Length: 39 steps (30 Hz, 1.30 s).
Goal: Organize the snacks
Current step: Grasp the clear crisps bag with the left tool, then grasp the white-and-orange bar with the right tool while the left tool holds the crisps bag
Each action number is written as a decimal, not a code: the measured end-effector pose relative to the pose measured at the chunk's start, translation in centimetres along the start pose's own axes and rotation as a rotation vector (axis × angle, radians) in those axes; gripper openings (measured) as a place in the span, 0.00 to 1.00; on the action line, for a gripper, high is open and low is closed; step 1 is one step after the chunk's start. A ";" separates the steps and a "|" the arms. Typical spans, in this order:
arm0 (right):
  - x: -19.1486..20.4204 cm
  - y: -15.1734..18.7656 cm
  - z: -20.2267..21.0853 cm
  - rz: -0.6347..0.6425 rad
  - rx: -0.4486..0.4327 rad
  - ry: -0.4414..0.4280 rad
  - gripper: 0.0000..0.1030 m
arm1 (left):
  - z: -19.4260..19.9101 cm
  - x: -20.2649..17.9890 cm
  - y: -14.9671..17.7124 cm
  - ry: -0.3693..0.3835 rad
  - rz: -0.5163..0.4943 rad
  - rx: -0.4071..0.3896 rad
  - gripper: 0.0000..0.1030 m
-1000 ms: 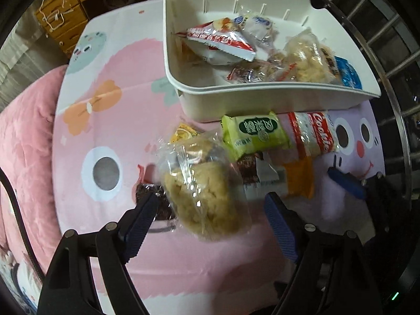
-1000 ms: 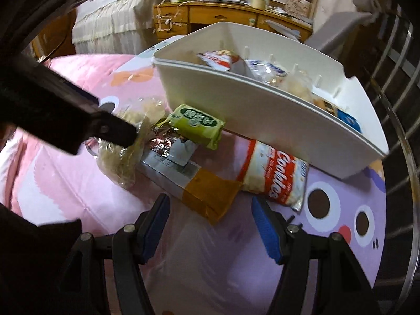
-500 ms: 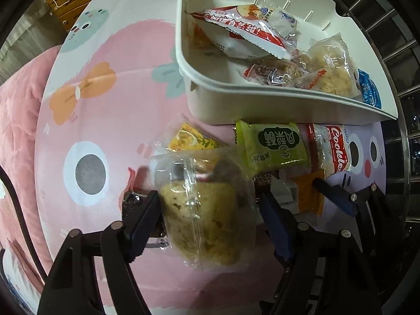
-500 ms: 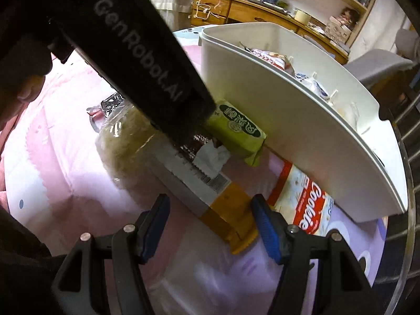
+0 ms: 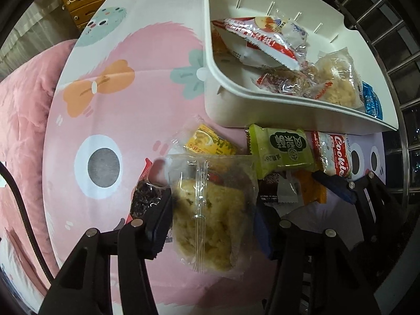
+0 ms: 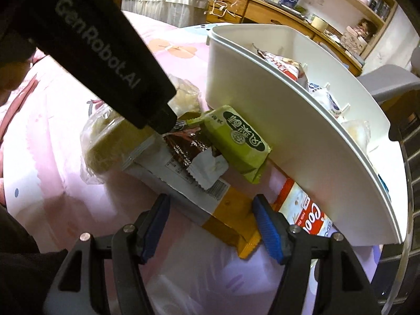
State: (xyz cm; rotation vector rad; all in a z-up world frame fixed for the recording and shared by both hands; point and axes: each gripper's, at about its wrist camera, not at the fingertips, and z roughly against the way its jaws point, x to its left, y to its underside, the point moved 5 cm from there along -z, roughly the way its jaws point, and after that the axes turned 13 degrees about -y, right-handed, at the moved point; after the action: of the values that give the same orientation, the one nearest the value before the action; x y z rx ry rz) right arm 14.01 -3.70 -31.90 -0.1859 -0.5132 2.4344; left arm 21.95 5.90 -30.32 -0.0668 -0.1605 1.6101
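A clear bag of pale crumbly pastry (image 5: 210,218) lies on the pink table cover, between the fingers of my left gripper (image 5: 212,225), whose pads touch its sides. My right gripper (image 6: 212,223) is open around the orange end of a long white-and-orange packet (image 6: 225,223). A green packet (image 5: 283,149) (image 6: 236,141), a red-and-white Cookies packet (image 5: 333,152) (image 6: 309,218), a yellow packet (image 5: 210,141) and a dark packet (image 5: 144,199) lie by the white bin (image 5: 236,99) (image 6: 288,120), which holds several snacks.
The round table carries a pink cartoon cover (image 5: 118,92). A metal railing (image 5: 393,39) runs on the right. A wooden desk and shelves (image 6: 275,8) stand behind. A pink blanket (image 5: 21,105) lies to the left. The left gripper's black body (image 6: 99,52) crosses the right wrist view.
My left gripper has moved in and closed onto the pastry bag. My right gripper has moved in over the orange end of the long packet.
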 end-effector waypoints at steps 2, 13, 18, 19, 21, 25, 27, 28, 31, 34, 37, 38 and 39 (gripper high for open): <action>0.4 0.0 -0.1 0.025 0.008 0.000 0.67 | 0.7 0.1 0.2 -0.011 -0.002 -0.019 0.52; -0.3 -0.7 -0.3 0.116 0.034 -0.066 0.69 | 3.7 0.3 2.0 -0.064 -0.028 -0.118 0.52; -0.6 -0.6 -0.1 0.130 0.048 -0.048 0.52 | 4.9 0.3 3.0 -0.081 -0.030 -0.147 0.52; -0.6 -0.5 0.0 0.133 0.052 -0.041 0.47 | 5.0 0.3 3.0 -0.082 -0.026 -0.149 0.52; -0.3 -0.1 0.3 0.135 0.056 -0.035 0.41 | 5.5 0.4 3.3 -0.086 -0.016 -0.154 0.52; -0.3 0.5 0.7 0.128 0.064 -0.021 0.26 | 6.4 1.0 4.0 -0.098 0.018 -0.169 0.52; -0.1 1.1 0.9 0.128 0.067 -0.009 0.09 | 7.0 1.2 4.4 -0.108 0.040 -0.178 0.52; 0.1 1.5 1.0 0.130 0.071 0.000 0.03 | 7.2 1.3 4.7 -0.113 0.050 -0.181 0.52; 0.6 2.3 1.4 0.125 0.069 0.001 0.01 | 8.1 1.5 5.6 -0.134 0.089 -0.186 0.52; 1.3 2.8 1.9 0.124 0.064 -0.018 0.01 | 9.2 1.9 6.7 -0.157 0.134 -0.196 0.52; 2.1 3.1 2.7 0.150 0.054 -0.032 0.00 | 10.2 2.3 8.1 -0.181 0.183 -0.205 0.52; 2.3 3.3 3.0 0.157 0.052 -0.036 0.00 | 10.5 2.3 8.6 -0.187 0.203 -0.208 0.52; 2.6 3.4 3.3 0.163 0.048 -0.038 0.00 | 10.7 2.3 9.1 -0.191 0.217 -0.210 0.52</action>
State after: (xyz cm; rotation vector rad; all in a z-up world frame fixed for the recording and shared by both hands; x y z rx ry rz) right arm 9.23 -5.62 -30.32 -0.1666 -0.4722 2.6105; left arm 11.32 7.21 -20.89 -0.0947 -0.4843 1.8105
